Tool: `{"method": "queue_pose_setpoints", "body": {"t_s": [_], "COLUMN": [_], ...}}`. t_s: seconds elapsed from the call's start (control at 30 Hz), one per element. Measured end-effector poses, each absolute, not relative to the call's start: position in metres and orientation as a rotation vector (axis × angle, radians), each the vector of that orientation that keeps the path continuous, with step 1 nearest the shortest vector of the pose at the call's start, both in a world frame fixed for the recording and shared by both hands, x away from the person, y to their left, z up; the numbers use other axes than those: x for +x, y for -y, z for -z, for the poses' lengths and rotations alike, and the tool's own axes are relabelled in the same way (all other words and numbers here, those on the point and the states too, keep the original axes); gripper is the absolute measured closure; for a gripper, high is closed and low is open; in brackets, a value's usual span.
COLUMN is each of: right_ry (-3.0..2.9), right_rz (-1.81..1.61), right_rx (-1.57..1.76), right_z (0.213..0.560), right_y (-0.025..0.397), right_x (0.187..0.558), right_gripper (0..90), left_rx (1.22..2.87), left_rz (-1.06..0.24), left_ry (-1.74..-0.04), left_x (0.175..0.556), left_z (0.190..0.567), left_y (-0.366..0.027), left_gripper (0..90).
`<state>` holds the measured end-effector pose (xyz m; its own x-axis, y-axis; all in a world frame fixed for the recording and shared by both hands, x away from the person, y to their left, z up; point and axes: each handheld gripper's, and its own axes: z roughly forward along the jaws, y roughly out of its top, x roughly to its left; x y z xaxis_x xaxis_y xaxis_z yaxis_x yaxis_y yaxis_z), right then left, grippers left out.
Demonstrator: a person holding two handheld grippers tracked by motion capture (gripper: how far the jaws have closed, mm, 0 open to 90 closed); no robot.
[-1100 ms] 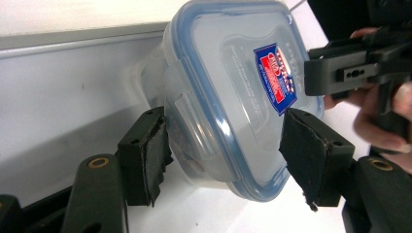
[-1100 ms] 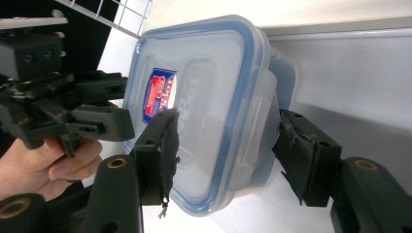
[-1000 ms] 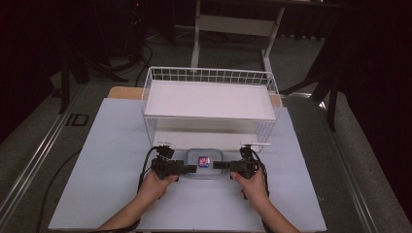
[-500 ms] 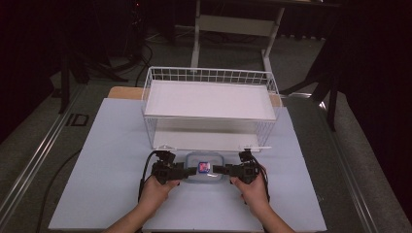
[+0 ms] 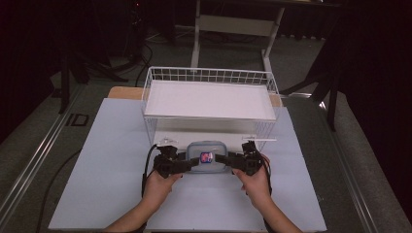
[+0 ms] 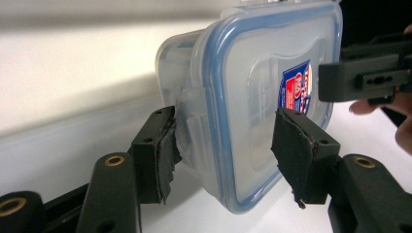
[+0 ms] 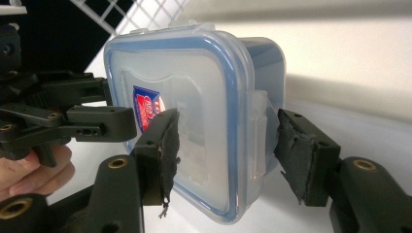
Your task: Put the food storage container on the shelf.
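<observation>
You are working under a bright overhead light that is whitening the table cover (image 5: 111, 160), while everything from nine through twelve to three o'clock is sinking into darkness. Up close, the container lid (image 6: 272, 92) is showing soft glare, and the background is blurring.

I am working in what looks like a lab or recording studio rather than a home. My table (image 5: 111, 160) is covered with a plain pale sheet and stands on grey carpet, with black curtains (image 5: 374, 73) closing off the dark space behind and to the side. A white wire basket rack (image 5: 209, 80) sits on the table, the legs of a bare metal desk frame (image 5: 233, 29) stand beyond it, cables (image 5: 141, 53) trail across the floor, and a metal rail (image 5: 34, 160) runs along the floor beside me.
</observation>
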<state>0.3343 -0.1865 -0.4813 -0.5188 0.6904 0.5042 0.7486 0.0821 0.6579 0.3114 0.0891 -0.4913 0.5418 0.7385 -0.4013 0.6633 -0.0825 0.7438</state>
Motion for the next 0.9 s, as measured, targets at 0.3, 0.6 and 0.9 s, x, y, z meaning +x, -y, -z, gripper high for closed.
{"method": "queue_pose_setpoints", "body": {"t_s": [0.3, 0.6, 0.9], "right_ry": [2.225, 2.233, 2.242], "right_rz": [1.481, 1.477, 1.45], "right_rx": [-1.53, -1.556, -1.578], "right_z": [0.49, 0.499, 0.506], "right_y": [0.189, 0.185, 0.181], "right_x": [0.355, 0.37, 0.379], "right_gripper": [42.9, 41.4, 40.9], "left_rx": [1.763, 1.768, 1.757], "left_rz": [-0.131, -0.157, -0.132], "left_ry": [-1.144, -1.151, -1.191], "left_x": [0.336, 0.348, 0.359], "left_z": [0.499, 0.507, 0.516], "left_y": [-0.088, -0.087, -0.088], "left_gripper": [43.9, 43.6, 43.3]}}
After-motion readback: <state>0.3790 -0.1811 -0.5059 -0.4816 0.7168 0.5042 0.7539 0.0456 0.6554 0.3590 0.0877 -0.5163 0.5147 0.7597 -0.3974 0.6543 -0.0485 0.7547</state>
